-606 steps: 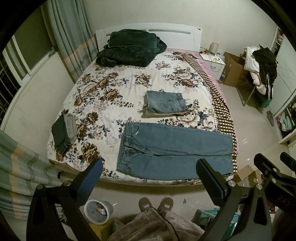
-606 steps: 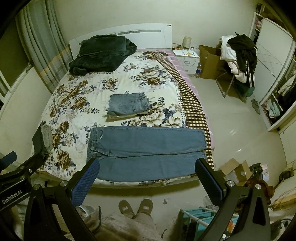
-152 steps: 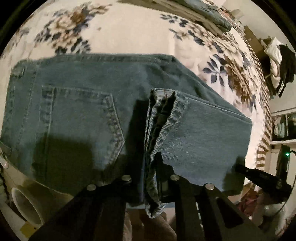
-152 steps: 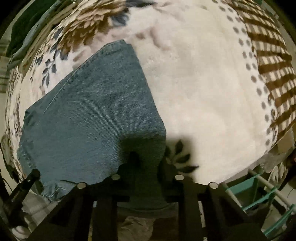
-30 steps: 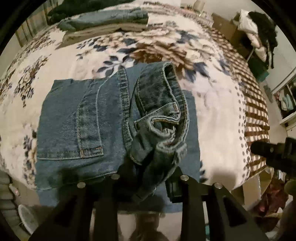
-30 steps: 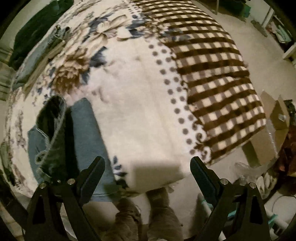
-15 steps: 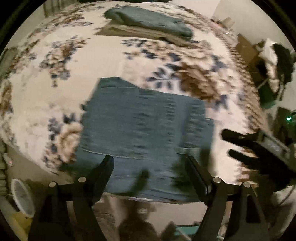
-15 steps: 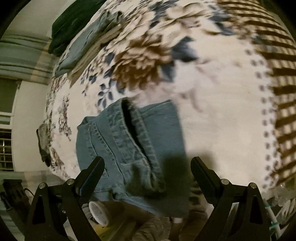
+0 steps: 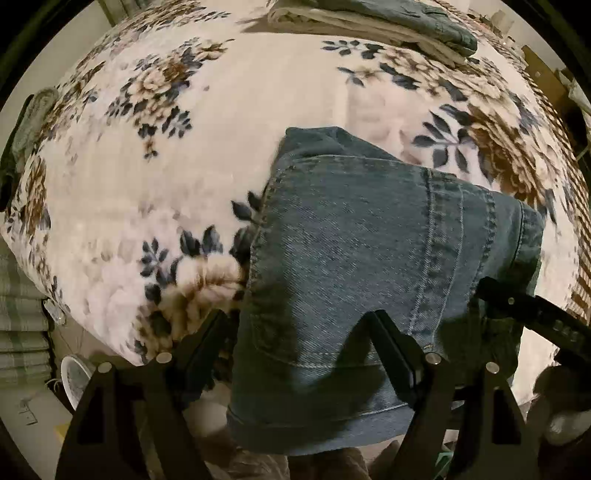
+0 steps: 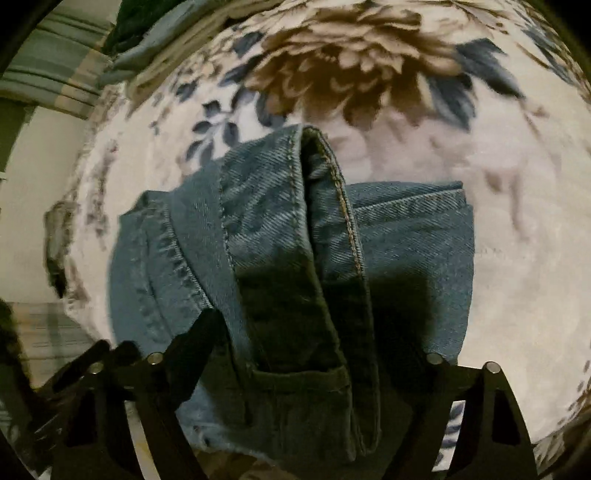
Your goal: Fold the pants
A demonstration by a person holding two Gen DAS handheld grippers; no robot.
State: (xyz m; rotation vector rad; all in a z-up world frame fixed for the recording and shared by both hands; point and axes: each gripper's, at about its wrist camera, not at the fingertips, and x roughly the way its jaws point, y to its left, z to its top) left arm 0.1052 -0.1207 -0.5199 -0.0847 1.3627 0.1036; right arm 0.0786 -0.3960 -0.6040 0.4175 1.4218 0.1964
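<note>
The blue jeans (image 9: pixel 369 240) lie folded into a thick rectangle near the front edge of the floral blanket (image 9: pixel 147 166). My left gripper (image 9: pixel 299 343) points down over their left part, open, with the left finger at the denim's edge and the other finger over the cloth. My right gripper (image 10: pixel 306 332) hangs low over the raised waistband fold (image 10: pixel 317 206); its jaws are closing with that fold between them, and I see no pad pressing. The right gripper (image 9: pixel 524 314) also shows at the right of the left wrist view.
A stack of folded jeans on pale cloth (image 9: pixel 369 14) lies further up the bed. A small folded dark garment (image 9: pixel 29 122) sits at the left edge. A white bin (image 9: pixel 74 376) stands on the floor below. A striped curtain (image 10: pixel 55 74) hangs at the left.
My left gripper let go of the bunched denim, opened and slid left; the jeans now lie flat and folded. My right gripper moved from over the bare blanket down onto the jeans.
</note>
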